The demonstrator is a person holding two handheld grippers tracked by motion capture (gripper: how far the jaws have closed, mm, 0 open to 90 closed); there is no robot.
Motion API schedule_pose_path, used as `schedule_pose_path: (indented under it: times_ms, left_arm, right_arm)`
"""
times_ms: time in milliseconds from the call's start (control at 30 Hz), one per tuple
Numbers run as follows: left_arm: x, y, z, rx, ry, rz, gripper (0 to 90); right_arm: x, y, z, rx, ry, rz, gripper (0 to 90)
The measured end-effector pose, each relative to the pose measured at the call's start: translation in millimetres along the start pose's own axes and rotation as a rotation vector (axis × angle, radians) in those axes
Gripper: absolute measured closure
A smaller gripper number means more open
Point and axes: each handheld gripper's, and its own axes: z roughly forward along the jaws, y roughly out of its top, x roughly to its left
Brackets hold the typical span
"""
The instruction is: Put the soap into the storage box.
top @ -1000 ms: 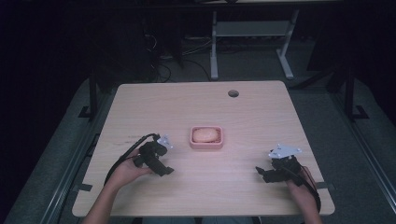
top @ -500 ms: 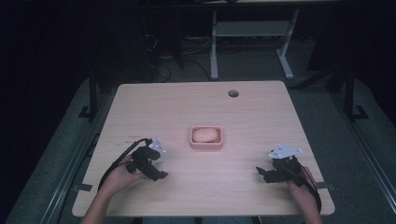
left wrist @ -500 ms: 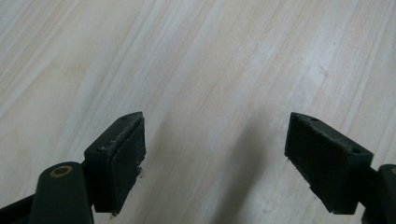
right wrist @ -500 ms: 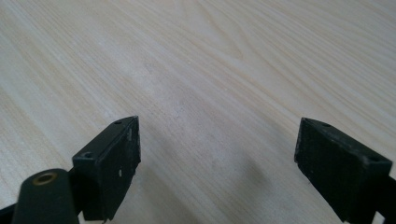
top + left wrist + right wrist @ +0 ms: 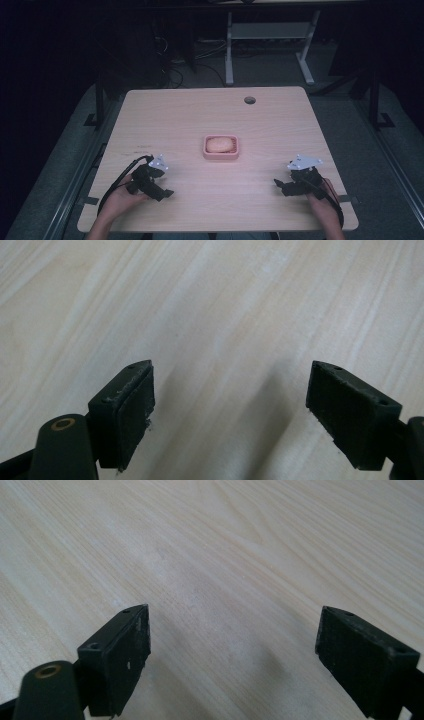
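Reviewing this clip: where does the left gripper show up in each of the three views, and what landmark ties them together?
High view: the left gripper sits at lower left, over the table's near edge, left of the pink tray.
Left gripper view: its own two black jaws rise from the bottom, wide apart, nothing between them.
Right gripper view: the jaws here are the right gripper's, not the left's.
Shared landmark: the pale wood-grain table.

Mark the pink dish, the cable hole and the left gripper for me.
pink dish [image 5: 221, 156], high view, on its near rim.
cable hole [image 5: 250, 100], high view, on its dark centre.
left gripper [image 5: 227, 410], left gripper view, midway between its open fingertips.
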Motion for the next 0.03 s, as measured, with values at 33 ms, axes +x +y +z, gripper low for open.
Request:
schedule_pose_path:
  times_ms: [33]
  left_arm:
    - [-2.7,-1.4,-1.8,-0.003,0.008,0.008,19.2]
  right_arm:
    - [0.2,0.4,-0.2,0.0,0.002,0.001,13.8]
